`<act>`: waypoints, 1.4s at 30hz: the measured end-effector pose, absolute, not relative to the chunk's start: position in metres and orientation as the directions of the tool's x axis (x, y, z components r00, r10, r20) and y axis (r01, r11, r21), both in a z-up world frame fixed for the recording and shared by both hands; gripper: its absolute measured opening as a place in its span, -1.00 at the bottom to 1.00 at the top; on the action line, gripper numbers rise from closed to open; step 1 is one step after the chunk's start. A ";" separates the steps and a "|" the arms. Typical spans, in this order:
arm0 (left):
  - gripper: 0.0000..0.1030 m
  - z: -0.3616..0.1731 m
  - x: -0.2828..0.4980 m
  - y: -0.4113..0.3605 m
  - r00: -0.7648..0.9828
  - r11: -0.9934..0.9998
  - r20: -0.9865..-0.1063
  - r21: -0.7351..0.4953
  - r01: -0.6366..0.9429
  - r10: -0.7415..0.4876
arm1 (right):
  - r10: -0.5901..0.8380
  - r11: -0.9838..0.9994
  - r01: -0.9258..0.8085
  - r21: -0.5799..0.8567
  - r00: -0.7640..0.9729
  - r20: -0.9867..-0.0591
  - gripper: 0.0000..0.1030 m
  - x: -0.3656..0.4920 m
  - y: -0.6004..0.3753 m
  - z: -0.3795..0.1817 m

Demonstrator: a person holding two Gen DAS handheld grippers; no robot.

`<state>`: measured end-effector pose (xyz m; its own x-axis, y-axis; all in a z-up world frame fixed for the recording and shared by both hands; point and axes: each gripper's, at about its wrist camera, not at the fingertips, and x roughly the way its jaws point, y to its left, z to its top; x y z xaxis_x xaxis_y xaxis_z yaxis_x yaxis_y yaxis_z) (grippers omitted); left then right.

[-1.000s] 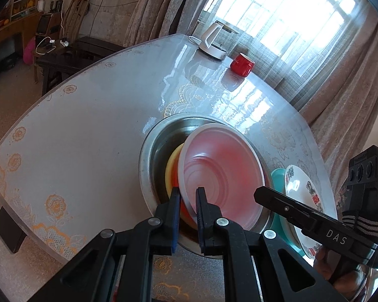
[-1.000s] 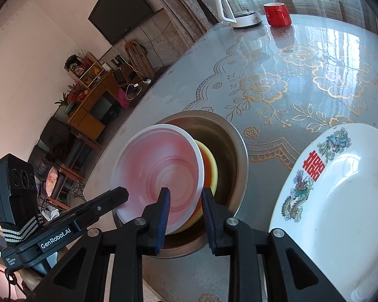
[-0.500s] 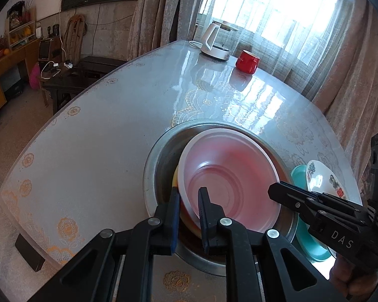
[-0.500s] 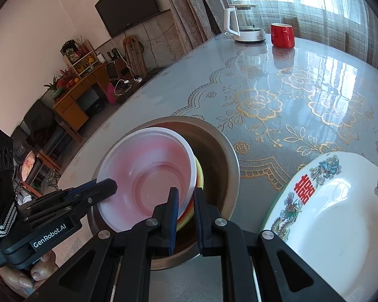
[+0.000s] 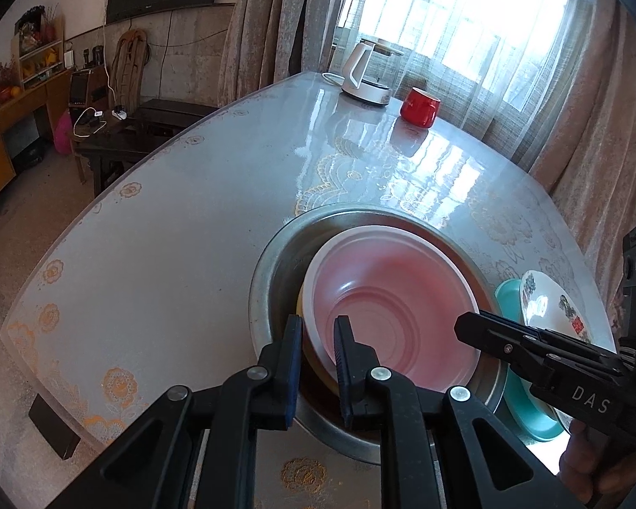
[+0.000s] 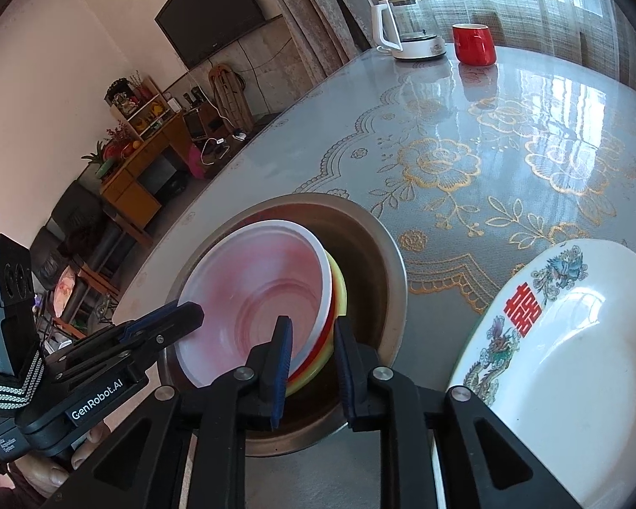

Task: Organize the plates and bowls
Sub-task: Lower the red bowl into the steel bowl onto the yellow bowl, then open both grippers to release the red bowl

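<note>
A translucent white-pink bowl (image 5: 388, 297) sits tilted on a red and a yellow bowl (image 6: 338, 297) inside a steel basin (image 5: 271, 280). My left gripper (image 5: 318, 343) is closed on the pink bowl's near rim. My right gripper (image 6: 311, 350) is slightly open around the near rims of the stacked bowls (image 6: 313, 348). The pink bowl also shows in the right wrist view (image 6: 254, 292), in the basin (image 6: 386, 271). A white plate with a dragon print (image 6: 564, 360) lies at the right, on a teal plate (image 5: 525, 407).
A white kettle (image 5: 366, 72) and a red mug (image 5: 419, 106) stand at the table's far side. The glass-covered table (image 5: 169, 229) has a patterned cloth. Its near edge runs just below the basin. Curtains hang behind.
My right gripper closed at half a second ago, then opened a little around the stacked rims. The left gripper stayed gripped on the pink bowl, which settled lower into the basin.
</note>
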<state>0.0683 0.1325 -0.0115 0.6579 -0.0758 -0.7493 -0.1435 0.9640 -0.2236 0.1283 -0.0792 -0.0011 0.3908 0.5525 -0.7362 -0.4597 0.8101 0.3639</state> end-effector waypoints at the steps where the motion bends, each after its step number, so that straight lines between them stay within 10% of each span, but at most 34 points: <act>1: -0.70 -0.012 0.068 0.131 0.660 0.966 -0.748 -0.215 -0.143 -0.069 | 0.549 0.812 -0.460 0.359 0.394 -0.737 -0.61 0.128 -0.079 -0.001; 42: -0.50 -0.007 0.066 0.127 0.684 0.971 -0.730 -0.169 -0.167 -0.010 | 0.548 0.821 -0.459 0.339 0.469 -0.692 -0.52 0.110 -0.097 0.007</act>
<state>0.0661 0.1265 -0.0072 0.6836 -0.0098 -0.7298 -0.1666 0.9714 -0.1691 0.1103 -0.0971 0.0074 0.4690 0.5482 -0.6924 -0.4591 0.8211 0.3392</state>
